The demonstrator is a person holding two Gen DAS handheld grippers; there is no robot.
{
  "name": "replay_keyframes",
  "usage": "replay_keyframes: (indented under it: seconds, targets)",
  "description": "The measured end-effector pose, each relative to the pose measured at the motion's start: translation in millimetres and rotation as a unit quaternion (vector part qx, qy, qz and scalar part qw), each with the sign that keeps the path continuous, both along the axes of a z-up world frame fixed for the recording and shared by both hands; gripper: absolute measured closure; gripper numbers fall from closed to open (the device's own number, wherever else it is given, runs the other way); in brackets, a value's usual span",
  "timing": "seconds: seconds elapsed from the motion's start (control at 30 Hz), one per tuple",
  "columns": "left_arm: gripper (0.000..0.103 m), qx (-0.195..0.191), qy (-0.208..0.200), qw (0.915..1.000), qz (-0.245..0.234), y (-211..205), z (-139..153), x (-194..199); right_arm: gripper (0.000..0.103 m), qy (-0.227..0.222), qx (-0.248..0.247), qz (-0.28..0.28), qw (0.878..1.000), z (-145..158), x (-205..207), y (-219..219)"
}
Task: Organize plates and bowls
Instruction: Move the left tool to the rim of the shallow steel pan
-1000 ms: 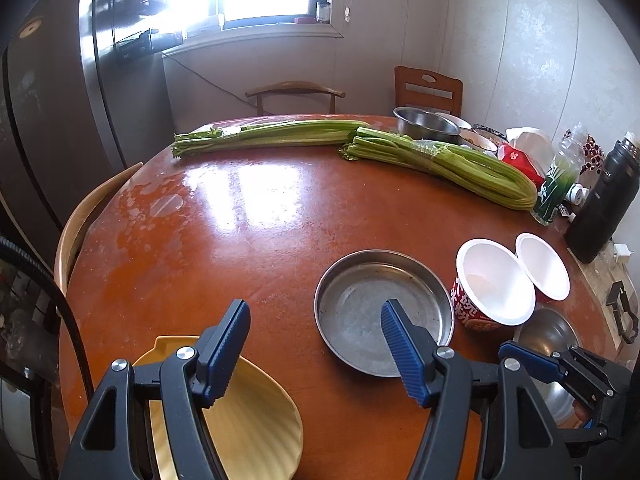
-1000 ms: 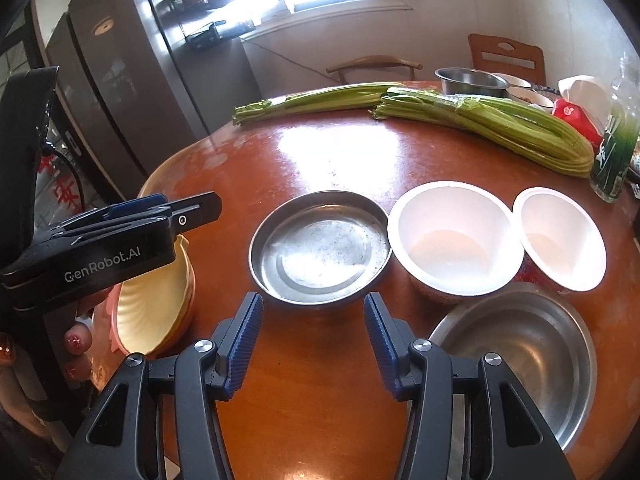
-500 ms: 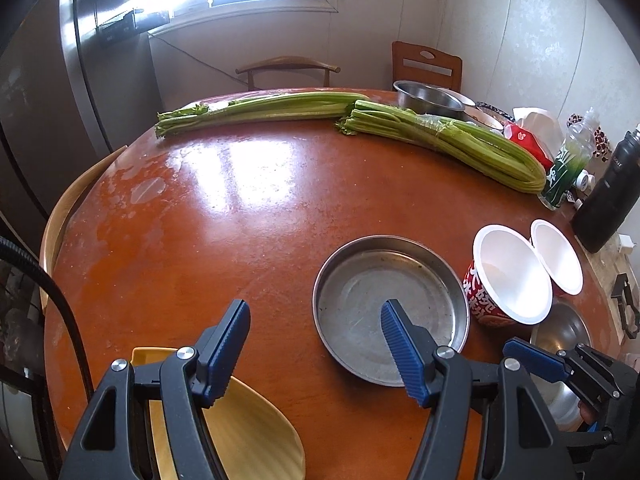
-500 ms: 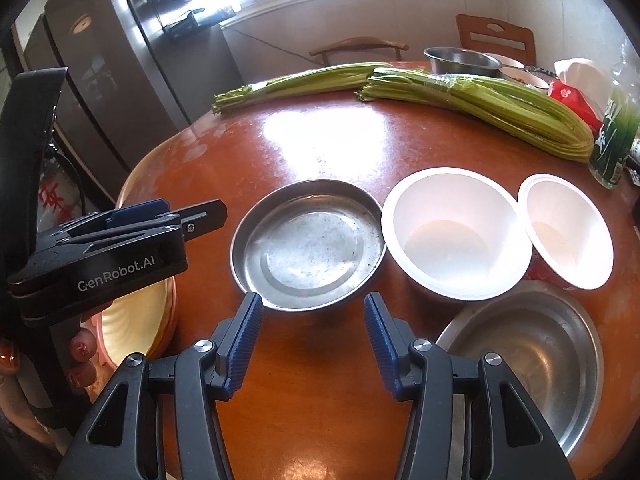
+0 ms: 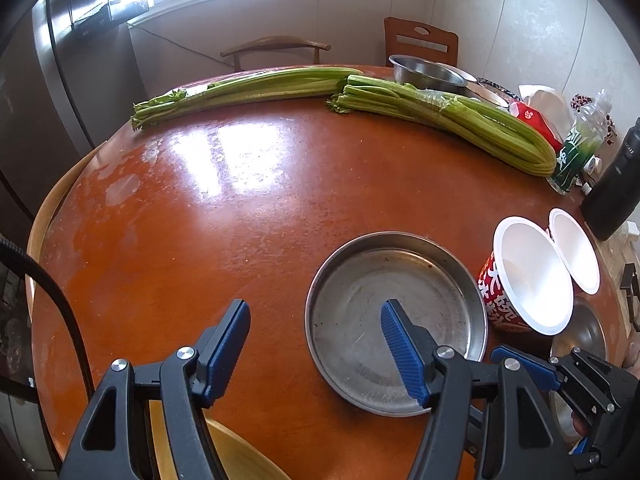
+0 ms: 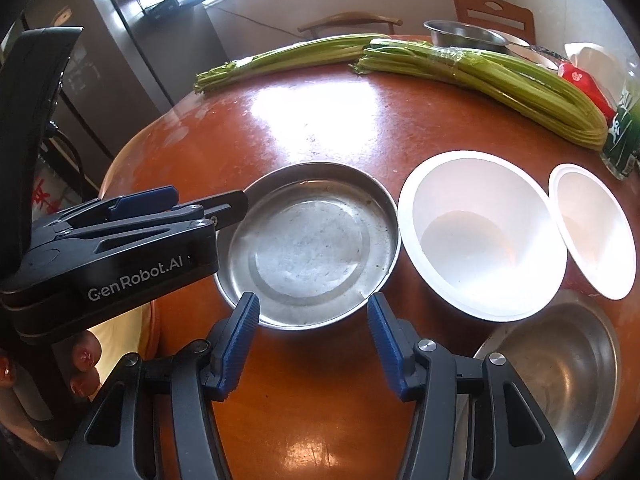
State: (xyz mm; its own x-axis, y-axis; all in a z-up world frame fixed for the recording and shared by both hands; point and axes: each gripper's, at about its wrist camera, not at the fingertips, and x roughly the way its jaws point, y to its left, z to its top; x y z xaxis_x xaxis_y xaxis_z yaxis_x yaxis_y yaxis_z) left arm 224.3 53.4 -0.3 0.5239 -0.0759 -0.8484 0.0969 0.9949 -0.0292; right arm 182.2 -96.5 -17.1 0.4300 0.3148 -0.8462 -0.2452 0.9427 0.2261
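A round steel plate (image 5: 396,320) (image 6: 312,240) lies on the red-brown table. My left gripper (image 5: 316,328) is open and empty; its right finger hangs over the plate's near left part. My right gripper (image 6: 312,320) is open and empty, just short of the plate's near rim. Two white paper bowls (image 6: 480,232) (image 6: 592,228) stand right of the plate; they also show in the left wrist view (image 5: 528,280). A steel bowl (image 6: 560,376) sits at the near right. A yellow plate (image 5: 240,456) (image 6: 116,332) lies at the near left edge, mostly hidden.
Two celery bunches (image 5: 440,116) (image 5: 248,92) lie across the far side. A steel bowl (image 5: 428,72), a green bottle (image 5: 576,148), a dark flask (image 5: 616,188) and red packaging (image 5: 532,120) crowd the far right. Chairs (image 5: 276,50) and a fridge (image 6: 100,60) stand around the table.
Both grippers have moved forward toward the steel plate, which now looks larger. The yellow plate has slid almost out of view beneath the left gripper. Both stay open.
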Motion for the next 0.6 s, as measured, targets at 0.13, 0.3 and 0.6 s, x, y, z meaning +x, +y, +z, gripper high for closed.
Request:
replay_keyframes:
  seconds: [0.13, 0.3, 0.6]
  targets:
    - [0.036, 0.005, 0.010, 0.9999, 0.005, 1.5, -7.3, 7.3, 0.045, 0.015, 0.007, -0.010, 1.000, -3.6, 6.4, -3.2]
    - [0.036, 0.006, 0.016, 0.9998, 0.007, 3.4, -13.9, 16.3, 0.044, 0.024, -0.007, -0.019, 0.999, -7.7, 14.2, -2.7]
    - [0.036, 0.003, 0.025, 0.9996, 0.011, 4.6, -23.5, 24.5, 0.043, 0.030, -0.022, -0.023, 0.999, -15.3, 23.4, 0.6]
